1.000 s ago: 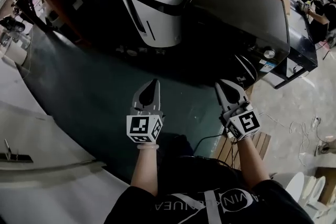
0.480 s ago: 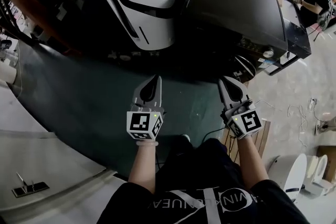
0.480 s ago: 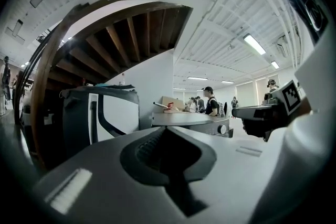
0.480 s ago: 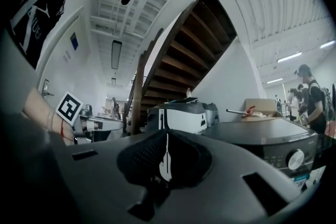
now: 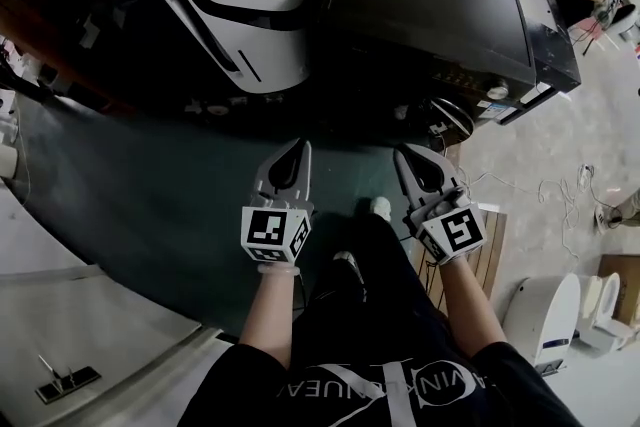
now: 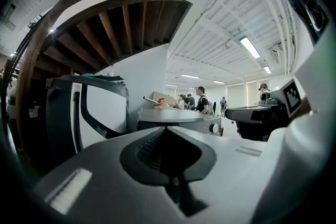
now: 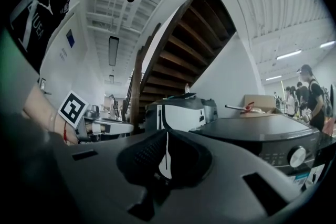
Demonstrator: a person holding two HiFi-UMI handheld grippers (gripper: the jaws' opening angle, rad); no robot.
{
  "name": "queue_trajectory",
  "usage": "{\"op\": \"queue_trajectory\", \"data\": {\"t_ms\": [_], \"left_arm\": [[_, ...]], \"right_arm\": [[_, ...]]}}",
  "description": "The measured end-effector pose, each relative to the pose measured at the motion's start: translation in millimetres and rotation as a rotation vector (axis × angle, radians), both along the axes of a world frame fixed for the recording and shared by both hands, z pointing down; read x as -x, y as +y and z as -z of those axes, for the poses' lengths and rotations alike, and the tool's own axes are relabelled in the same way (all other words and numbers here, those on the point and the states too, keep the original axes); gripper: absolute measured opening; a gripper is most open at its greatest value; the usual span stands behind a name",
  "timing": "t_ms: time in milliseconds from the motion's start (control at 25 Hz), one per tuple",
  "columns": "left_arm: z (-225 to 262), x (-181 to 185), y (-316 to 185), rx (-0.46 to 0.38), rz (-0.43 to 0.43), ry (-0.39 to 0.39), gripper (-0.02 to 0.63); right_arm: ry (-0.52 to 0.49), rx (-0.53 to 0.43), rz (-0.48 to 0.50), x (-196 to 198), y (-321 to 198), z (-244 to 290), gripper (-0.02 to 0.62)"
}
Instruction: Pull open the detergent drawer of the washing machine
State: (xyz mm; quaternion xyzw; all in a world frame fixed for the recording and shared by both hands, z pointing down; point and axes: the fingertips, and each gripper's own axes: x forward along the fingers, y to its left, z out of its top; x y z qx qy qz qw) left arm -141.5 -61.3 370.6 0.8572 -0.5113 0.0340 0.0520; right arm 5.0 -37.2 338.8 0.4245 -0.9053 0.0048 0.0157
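1. The left gripper [image 5: 302, 149] is held out level in front of the person, its jaws pressed together with nothing between them. Its own view shows the same: the two tips meet in one line.
2. The right gripper [image 5: 404, 154] is beside it, a little apart. Its jaws are also drawn together, with only a hairline slit showing in the right gripper view, and they grip nothing.
3. The washing machine [image 5: 430, 5] – dark, with a flat top – stands ahead of both grippers and nearer the right one; neither touches it.
4. Its control strip faces the person, with a round knob [image 7: 297, 156] towards the right end. The detergent drawer cannot be picked out on that dark front, and nothing projects from it.
5. Just left of the washing machine stands a white-and-black appliance [image 5: 240, 5].
6. The person stands on a dark green floor [image 5: 150, 195] – a wooden pallet [image 5: 492, 267] lies under the right forearm.
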Motion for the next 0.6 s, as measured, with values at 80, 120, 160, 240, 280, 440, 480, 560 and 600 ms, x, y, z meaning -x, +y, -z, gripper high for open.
{"op": "queue_trajectory", "data": {"t_ms": [80, 120, 160, 240, 280, 440, 480, 560, 600], "left_arm": [[-4, -5, -9, 0.003, -0.006, -0.007, 0.009], [-6, -6, -15, 0.003, -0.006, -0.009, 0.009], [-8, -7, -21, 0.003, -0.004, -0.011, 0.009], [-13, -7, -33, 0.009, 0.005, -0.015, 0.009], [-16, -7, -38, 0.017, 0.012, -0.014, 0.009], [-27, -9, -57, 0.044, 0.025, -0.011, 0.009], [-30, -12, -63, 0.047, 0.023, -0.009, 0.009], [-35, -20, -73, 0.054, 0.016, -0.004, 0.009], [-39, -24, -78, 0.057, 0.011, -0.004, 0.009]], "right_arm": [[0.004, -0.002, 0.012, 1, -9, -5, 0.015], [0.003, -0.002, 0.017, 2, -15, -6, 0.015], [0.003, -0.005, 0.021, 2, -21, -8, 0.015], [0.014, -0.016, 0.027, 3, -33, -12, 0.015], [0.020, -0.017, 0.029, 3, -38, -14, 0.015], [0.034, 0.010, 0.024, 1, -59, -21, 0.015], [0.035, 0.013, 0.022, -1, -65, -24, 0.015], [0.039, 0.013, 0.016, -5, -77, -30, 0.015], [0.040, 0.013, 0.011, -7, -84, -33, 0.015]]}}
